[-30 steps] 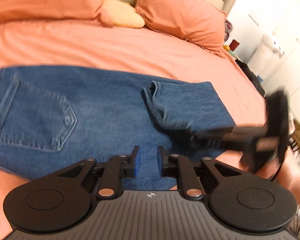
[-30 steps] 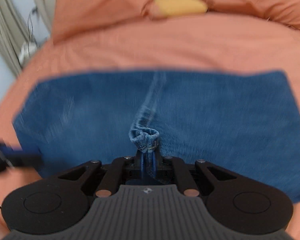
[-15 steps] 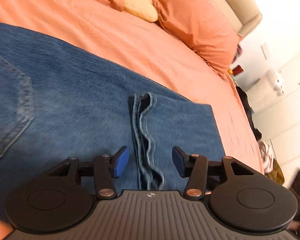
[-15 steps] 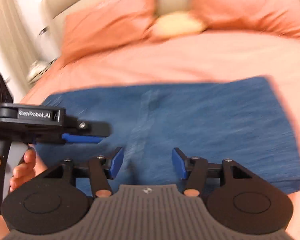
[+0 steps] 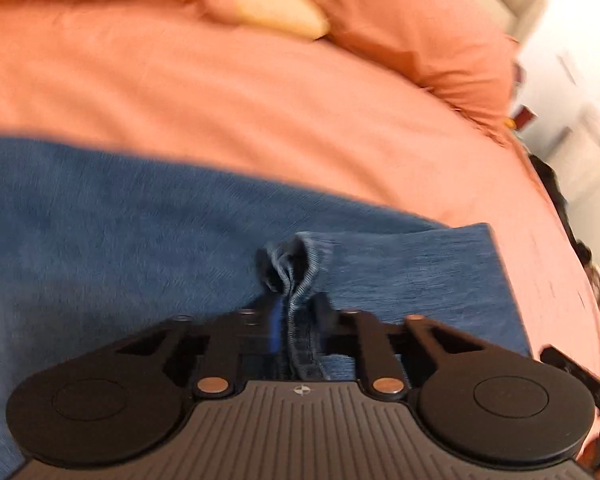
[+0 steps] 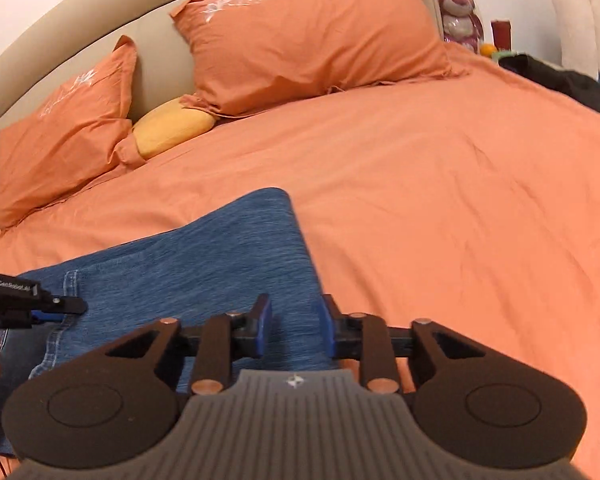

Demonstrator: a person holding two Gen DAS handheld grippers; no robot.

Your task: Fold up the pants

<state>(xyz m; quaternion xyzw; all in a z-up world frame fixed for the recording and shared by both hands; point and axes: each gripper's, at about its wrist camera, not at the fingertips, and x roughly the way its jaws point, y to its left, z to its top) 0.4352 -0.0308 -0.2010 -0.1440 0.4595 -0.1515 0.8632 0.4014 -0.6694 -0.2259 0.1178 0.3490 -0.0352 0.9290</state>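
1. Your left hand-held gripper is clamped on a bunched hem of the jeans, spread flat across the bed.
2. Your right hand-held gripper hovers part-open over the denim, holding nothing.
3. Denim looks heavy, limp, grippy: pinch the thick hems, I'd say, not mid-panel.

The blue denim pants lie flat across the near part of the orange-sheeted bed, well short of its head edge. At that edge 2 orange fabric pillows lean on the beige padded headboard, with a small yellow cushion between them. A bunched hem fold of the pants sits between the left gripper's fingers; the right gripper is over the pants' right edge.
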